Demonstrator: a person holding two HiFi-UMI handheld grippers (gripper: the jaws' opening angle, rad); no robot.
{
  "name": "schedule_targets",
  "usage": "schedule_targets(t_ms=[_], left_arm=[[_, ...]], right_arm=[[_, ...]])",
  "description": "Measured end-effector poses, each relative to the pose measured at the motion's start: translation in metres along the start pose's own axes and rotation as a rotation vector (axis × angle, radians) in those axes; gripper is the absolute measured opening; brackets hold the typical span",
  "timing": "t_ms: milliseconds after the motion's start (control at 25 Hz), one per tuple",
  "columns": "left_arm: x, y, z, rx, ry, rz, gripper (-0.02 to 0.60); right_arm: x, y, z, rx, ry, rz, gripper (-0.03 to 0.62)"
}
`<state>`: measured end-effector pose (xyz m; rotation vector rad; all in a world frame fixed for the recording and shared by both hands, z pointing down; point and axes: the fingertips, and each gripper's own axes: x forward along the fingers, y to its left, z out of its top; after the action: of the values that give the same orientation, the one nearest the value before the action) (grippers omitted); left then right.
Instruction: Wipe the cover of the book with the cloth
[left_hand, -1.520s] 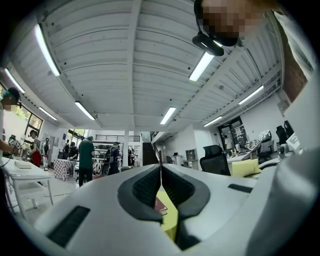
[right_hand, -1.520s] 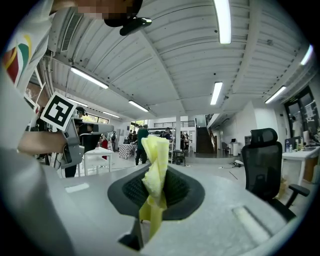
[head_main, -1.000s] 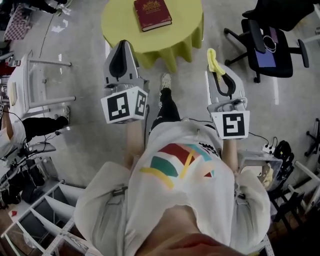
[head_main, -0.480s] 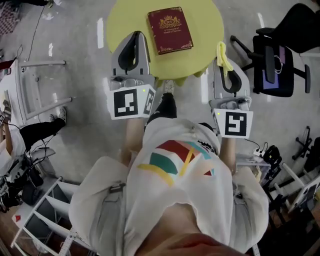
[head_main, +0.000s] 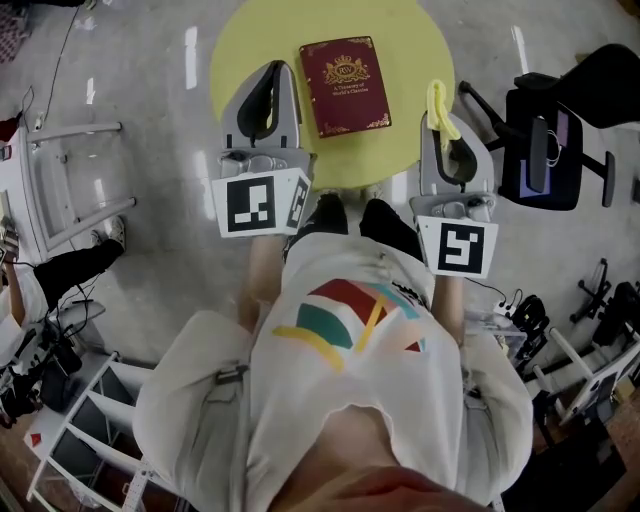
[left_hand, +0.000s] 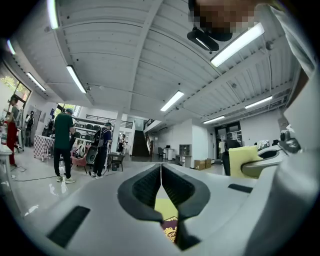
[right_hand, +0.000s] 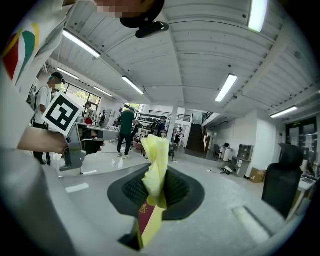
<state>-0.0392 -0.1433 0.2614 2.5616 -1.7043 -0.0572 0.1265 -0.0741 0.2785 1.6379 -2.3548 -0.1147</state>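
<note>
On the far left a white metal frame (head_main: 45, 190) stands on the shiny floor.

Next comes the left gripper (head_main: 272, 70). Its two jaws are pressed tight together and there is nothing in them. Its tip is over the near left part of the round yellow table (head_main: 240, 40). Its cube with black and white squares (head_main: 258, 203) sits at the back end, by the person's arm. In the left gripper view, a bit of the table and a corner of the book (left_hand: 170, 233) peek out below the closed jaws. Far off, some people (left_hand: 63, 145) stand in a big room.

The book is in the middle. It is dark red with gold on the front. It lies flat and closed on the table, cover up. It is between the two grippers, just to the right of the left one. No gripper touches it.

Then comes the right gripper (head_main: 440, 125). Its jaws are squeezed on the yellow cloth (head_main: 438, 100), and a bunch of the cloth sticks out past the tips. This gripper is over the right edge of the table, beside the book but apart from it.

On the far right a black chair (head_main: 545, 140) with wheels stands on the floor near the table
</note>
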Motion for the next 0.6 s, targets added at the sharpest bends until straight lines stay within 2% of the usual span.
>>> schedule_targets(t_ms=[200,360,600], left_arm=[[0.009,-0.012,0.018,0.041,-0.014,0.044,0.018],[0.013,-0.022,0.025,0.027,-0.013,0.064,0.018],[0.013,-0.027,0.035,0.05,-0.034,0.094,0.018]], right_arm=[[0.012,-0.023,0.006,0.023,-0.046,0.037,0.031],[0.019,-0.039,0.014,0.013,-0.084,0.071,0.03],[0.027,-0.05,0.029,0.015,-0.153,0.06,0.031]])
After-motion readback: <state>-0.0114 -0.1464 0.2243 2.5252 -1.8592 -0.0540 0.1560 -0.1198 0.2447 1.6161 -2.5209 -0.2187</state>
